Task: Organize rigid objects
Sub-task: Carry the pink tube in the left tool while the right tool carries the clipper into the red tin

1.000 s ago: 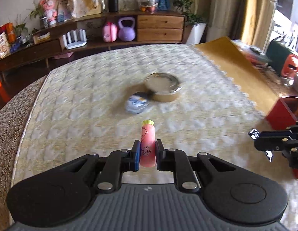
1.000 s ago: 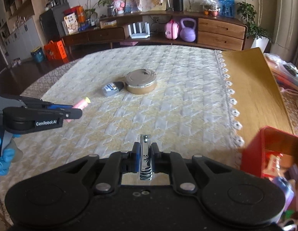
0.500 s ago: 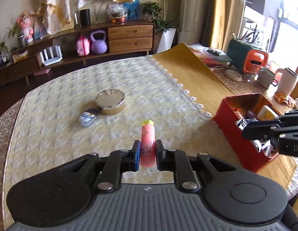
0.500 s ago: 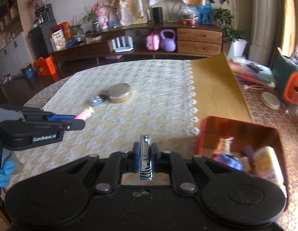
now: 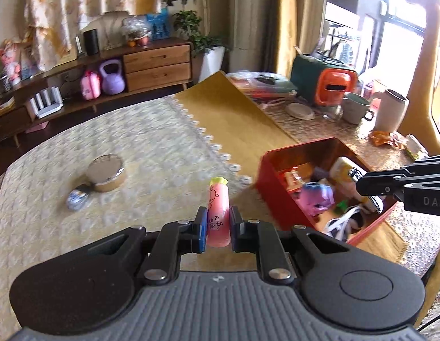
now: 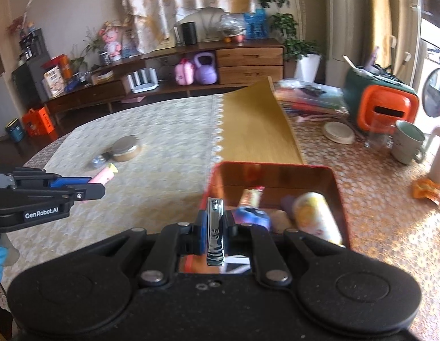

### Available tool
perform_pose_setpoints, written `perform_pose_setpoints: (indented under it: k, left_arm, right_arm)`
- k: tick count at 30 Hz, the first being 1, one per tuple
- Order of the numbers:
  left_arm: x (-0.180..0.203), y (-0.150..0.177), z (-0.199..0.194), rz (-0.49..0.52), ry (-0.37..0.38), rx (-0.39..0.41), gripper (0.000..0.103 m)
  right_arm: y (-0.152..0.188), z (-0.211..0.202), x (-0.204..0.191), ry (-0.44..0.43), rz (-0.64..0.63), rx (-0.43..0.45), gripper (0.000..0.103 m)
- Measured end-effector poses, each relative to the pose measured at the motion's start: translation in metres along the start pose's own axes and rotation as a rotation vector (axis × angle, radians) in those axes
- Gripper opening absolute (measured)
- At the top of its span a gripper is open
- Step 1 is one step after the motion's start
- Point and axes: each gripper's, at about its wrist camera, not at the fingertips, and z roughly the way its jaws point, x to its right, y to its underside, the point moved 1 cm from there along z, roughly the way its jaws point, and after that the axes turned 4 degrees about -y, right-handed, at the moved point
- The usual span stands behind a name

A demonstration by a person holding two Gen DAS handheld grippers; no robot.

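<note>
My left gripper [image 5: 217,228] is shut on a pink tube with a yellow cap [image 5: 218,207], held above the quilted cloth just left of the red box [image 5: 279,199]. My right gripper [image 6: 215,231] is shut on a shiny metal nail clipper [image 6: 215,230] and hovers over the near left edge of the red box [image 6: 340,196], which holds several small items. The right gripper also shows in the left wrist view [image 5: 362,180] above the box. The left gripper shows in the right wrist view [image 6: 97,186], with the pink tube [image 6: 104,174] in it.
A round metal tin [image 5: 106,172] and a small silver-blue packet [image 5: 77,197] lie on the cloth at the left. Mugs [image 5: 357,108], a white jug [image 5: 390,110], a plate and an orange-green appliance [image 5: 336,85] stand beyond the box. A yellow mat [image 5: 234,125] lies between.
Both grippers have swung to the right with their objects. The red box has come into full view, and the right gripper now hangs over it.
</note>
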Motion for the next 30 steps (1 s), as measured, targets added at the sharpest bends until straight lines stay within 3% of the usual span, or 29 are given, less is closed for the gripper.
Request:
perform_pose_setpoints:
  k: [14, 30]
  left_arm:
    - [0.072, -0.028, 0.039, 0.092, 0.072, -0.031, 0.015]
    - [0.119, -0.068, 0.112, 0.148, 0.124, -0.096, 0.015]
  right_arm:
    - [0.015, -0.008, 0.057, 0.041, 0.077, 0.000, 0.010]
    - [0.017, 0.023, 0.068, 0.026, 0.060, -0.028, 0.010]
